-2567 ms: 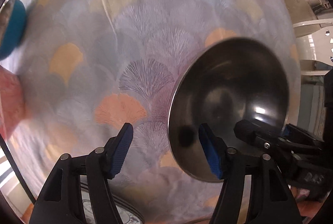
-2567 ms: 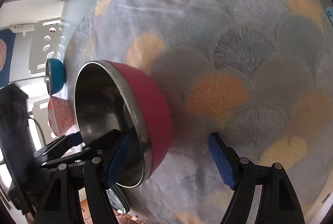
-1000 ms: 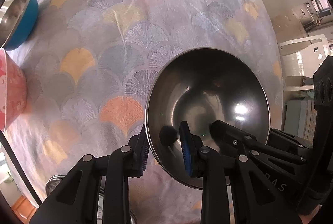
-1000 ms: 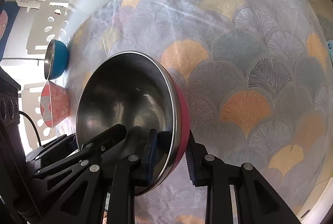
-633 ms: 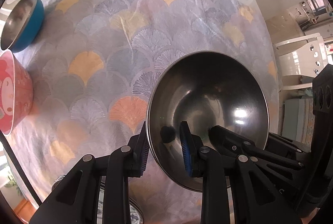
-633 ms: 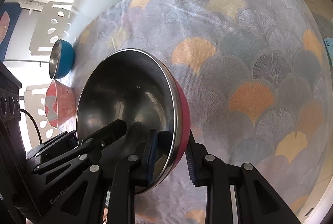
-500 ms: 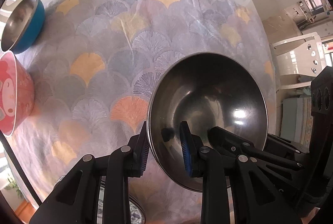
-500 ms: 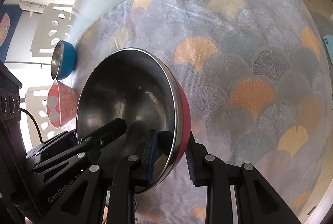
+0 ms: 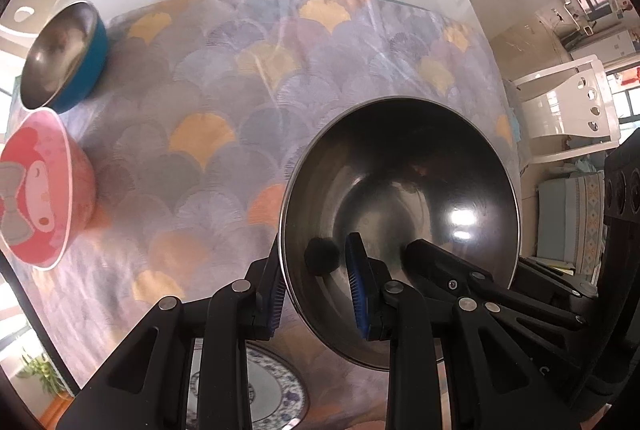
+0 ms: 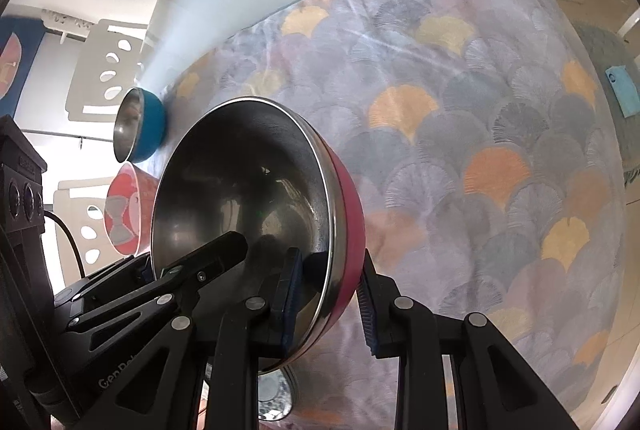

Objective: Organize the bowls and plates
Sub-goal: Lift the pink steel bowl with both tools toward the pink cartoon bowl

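While both grippers pinch opposite sides of its rim, the large steel bowl with a red outside [image 10: 256,214] hangs tilted above the fan-patterned tablecloth [image 9: 208,102]. The left gripper [image 9: 316,280] and the right gripper [image 10: 328,298] are each closed tight on the rim, one pad inside and one outside. Risk: the rim is thin and smooth, so uneven pull between the hands could let it slip or twist free. The held bowl is empty. At far left, the blue bowl [image 9: 64,54] and the pink cartoon bowl [image 9: 40,186] look empty; a patterned plate [image 9: 272,390] lies near.
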Demonstrator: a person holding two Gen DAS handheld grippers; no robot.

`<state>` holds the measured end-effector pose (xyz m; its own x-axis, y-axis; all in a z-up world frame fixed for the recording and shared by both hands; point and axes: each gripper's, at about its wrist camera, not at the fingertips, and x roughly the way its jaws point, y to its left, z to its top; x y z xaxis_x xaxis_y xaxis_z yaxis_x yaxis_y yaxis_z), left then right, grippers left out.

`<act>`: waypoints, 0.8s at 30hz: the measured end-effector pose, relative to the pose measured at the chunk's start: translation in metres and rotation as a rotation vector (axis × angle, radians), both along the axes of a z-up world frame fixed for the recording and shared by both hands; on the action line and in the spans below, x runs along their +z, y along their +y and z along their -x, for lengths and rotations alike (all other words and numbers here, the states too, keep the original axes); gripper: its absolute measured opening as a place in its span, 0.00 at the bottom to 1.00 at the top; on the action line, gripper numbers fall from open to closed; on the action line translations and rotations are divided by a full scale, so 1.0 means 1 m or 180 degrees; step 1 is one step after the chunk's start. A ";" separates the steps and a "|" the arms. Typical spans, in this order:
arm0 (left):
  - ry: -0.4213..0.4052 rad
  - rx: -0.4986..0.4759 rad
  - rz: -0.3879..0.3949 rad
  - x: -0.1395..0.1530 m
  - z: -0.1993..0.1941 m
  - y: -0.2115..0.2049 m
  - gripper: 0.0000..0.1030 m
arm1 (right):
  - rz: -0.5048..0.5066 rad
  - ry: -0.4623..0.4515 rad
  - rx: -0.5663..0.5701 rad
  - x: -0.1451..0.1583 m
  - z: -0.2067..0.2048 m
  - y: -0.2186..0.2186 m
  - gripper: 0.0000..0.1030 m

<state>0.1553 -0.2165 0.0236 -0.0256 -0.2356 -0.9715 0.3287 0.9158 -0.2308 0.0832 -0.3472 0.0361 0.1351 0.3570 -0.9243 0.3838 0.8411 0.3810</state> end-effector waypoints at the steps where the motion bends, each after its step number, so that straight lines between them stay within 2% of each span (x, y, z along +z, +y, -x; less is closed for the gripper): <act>1: 0.0001 0.0008 0.0000 0.001 -0.001 0.005 0.23 | 0.0000 0.0001 0.0005 0.001 -0.001 0.003 0.26; 24: -0.0063 0.0262 0.0033 0.014 -0.039 0.101 0.23 | 0.0010 -0.0046 0.0249 0.012 -0.048 0.098 0.26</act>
<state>0.1942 -0.1160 0.0376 0.0133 -0.2463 -0.9691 0.2571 0.9374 -0.2347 0.1316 -0.2496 0.0478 0.1203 0.3641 -0.9235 0.3115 0.8695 0.3834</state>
